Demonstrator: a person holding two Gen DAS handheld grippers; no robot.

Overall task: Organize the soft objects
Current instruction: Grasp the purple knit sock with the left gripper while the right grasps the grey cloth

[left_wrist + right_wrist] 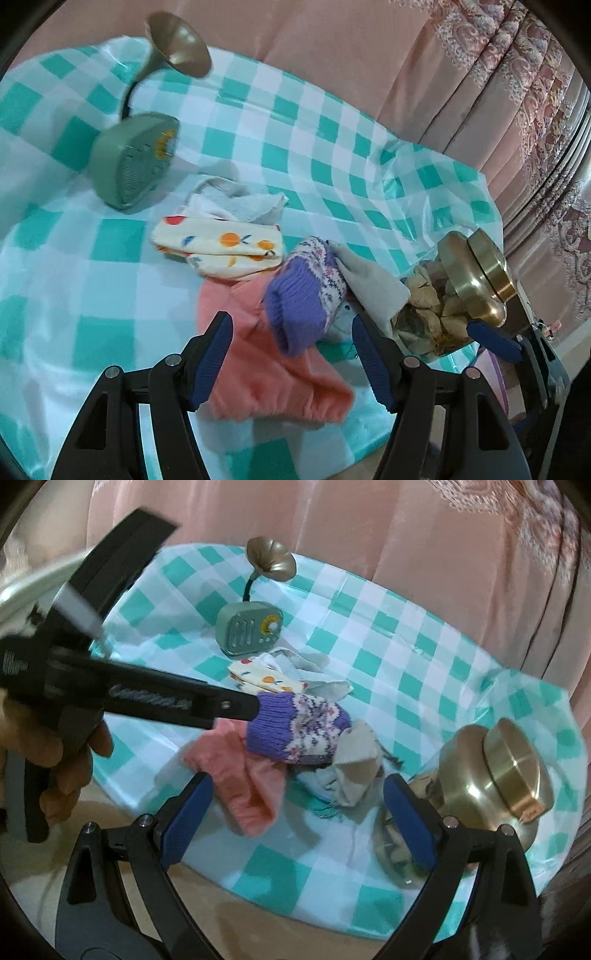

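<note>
- Socks lie in a loose heap near the front edge of the checked tablecloth (332, 155): purple knit sock (306, 295) on top of the pink sock (266, 369), grey one (373, 291) beside it, fruit-print pair (221, 247) just behind.
- My left gripper (291, 362) is spread wide, holding nothing, straddling purple and pink.
- My right gripper (295, 819) is likewise released, hovering over the heap's near side.
- Step in hand, I judge: picking the first sock; next I need to lower and pinch only the purple cuff.
- Room: glass jar (454, 295) crowds my right; open cloth lies left, short of the green radio (136, 158).

Left claw (291, 356) open over pink sock (266, 365), purple sock (306, 295).
</note>
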